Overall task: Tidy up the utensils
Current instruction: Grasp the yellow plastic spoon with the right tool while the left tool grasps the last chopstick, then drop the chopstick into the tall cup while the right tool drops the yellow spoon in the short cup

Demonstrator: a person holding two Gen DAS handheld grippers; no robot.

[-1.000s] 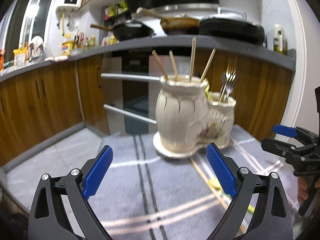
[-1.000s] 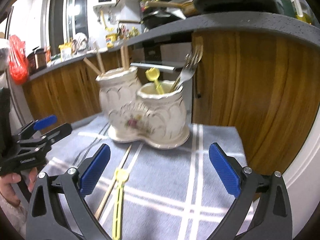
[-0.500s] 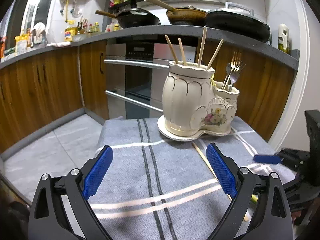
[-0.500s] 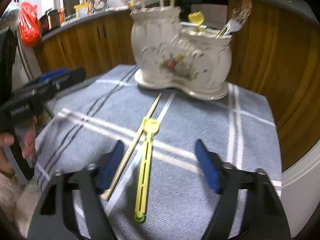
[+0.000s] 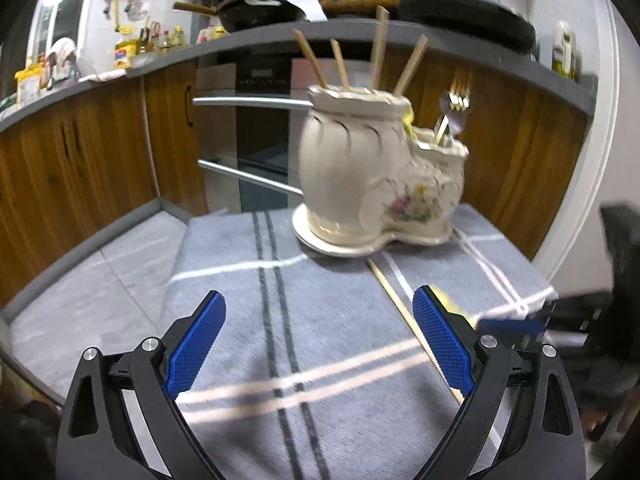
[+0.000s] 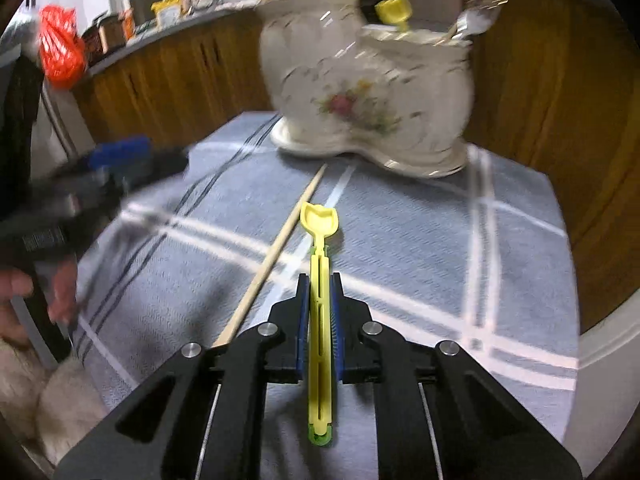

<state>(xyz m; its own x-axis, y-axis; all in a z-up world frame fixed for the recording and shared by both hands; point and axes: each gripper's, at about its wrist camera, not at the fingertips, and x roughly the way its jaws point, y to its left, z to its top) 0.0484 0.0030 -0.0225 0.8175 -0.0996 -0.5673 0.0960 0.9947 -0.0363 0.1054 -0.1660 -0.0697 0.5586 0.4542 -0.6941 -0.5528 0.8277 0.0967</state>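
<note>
A yellow plastic spoon [image 6: 320, 224] lies on the grey striped cloth [image 6: 420, 240], bowl toward the cream ceramic utensil holder [image 6: 368, 92]. My right gripper [image 6: 320, 284] is closing, its blue pads pressed on the spoon's handle. A single wooden chopstick [image 6: 276, 256] lies just left of the spoon. The holder [image 5: 360, 184] has several chopsticks in its taller pot, and forks and another yellow utensil in the lower one. My left gripper [image 5: 316, 340] hovers open over the cloth with nothing between its pads. The chopstick [image 5: 400, 308] runs past its right finger.
Wooden cabinets [image 5: 80, 152] and an oven [image 5: 260, 128] stand behind the table, with pans [image 5: 260, 8] on the counter above. The cloth's edge drops to the floor [image 5: 100, 272] at left. A person's hand [image 6: 24, 296] holds the blurred left gripper's handle.
My right gripper has dropped toward the cloth and gone from wide open to shut around the yellow spoon's handle. The left gripper has stayed open and only tilted slightly.
</note>
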